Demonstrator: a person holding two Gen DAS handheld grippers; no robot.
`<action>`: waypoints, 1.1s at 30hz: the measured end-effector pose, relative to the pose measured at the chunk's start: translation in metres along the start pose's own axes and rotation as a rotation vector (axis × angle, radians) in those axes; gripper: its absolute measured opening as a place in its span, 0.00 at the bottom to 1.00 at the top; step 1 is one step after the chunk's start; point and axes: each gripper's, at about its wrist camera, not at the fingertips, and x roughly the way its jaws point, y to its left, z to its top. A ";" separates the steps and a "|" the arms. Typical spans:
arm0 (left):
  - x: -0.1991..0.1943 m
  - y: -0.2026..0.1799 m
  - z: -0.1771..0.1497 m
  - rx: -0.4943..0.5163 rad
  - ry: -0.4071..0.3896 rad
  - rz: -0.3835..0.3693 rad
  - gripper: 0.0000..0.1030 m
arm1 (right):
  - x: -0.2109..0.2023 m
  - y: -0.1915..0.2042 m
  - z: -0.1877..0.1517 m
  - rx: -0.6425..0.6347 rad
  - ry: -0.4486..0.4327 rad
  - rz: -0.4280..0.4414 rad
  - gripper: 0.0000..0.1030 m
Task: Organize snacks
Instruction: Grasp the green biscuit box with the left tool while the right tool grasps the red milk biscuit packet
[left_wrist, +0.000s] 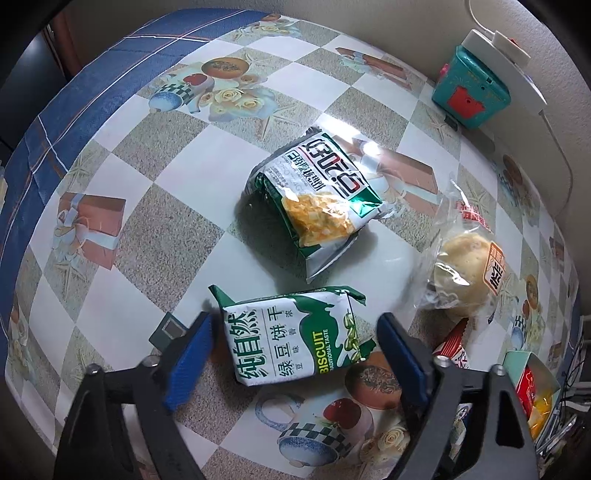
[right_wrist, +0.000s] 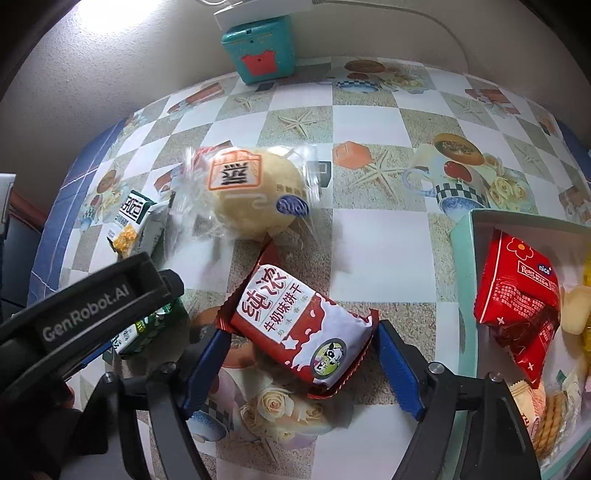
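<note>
Left wrist view shows my left gripper (left_wrist: 295, 354) pointing steeply down over the table (left_wrist: 177, 254), its blue jaws spread on both sides of the green biscuit packet (left_wrist: 295, 336). Whether the pads already touch the wrapper, I cannot tell. This packet lies flat near the middle of the table. Further from me lies the green and white snack bag (left_wrist: 317, 199), and toward the right edge the bun in clear wrap (left_wrist: 465, 273). At the far right corner stands a teal box (left_wrist: 471, 92).

From the right wrist view, my right gripper (right_wrist: 301, 360) has its jaws spread around the red milk biscuit packet (right_wrist: 299, 328), and a small gap shows on each side. This packet lies just beside the light green tray (right_wrist: 461, 280) at the right edge, where a red wafer packet (right_wrist: 517, 295) already lies.
</note>
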 end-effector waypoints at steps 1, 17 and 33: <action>0.000 -0.001 0.000 0.001 -0.002 -0.001 0.77 | 0.000 0.000 0.000 0.001 0.000 0.001 0.77; -0.022 0.017 -0.009 -0.021 -0.006 -0.016 0.62 | -0.013 -0.011 -0.004 0.033 0.017 0.008 0.75; -0.066 0.031 -0.032 -0.017 -0.051 -0.039 0.61 | -0.060 -0.016 -0.027 0.029 -0.015 0.011 0.75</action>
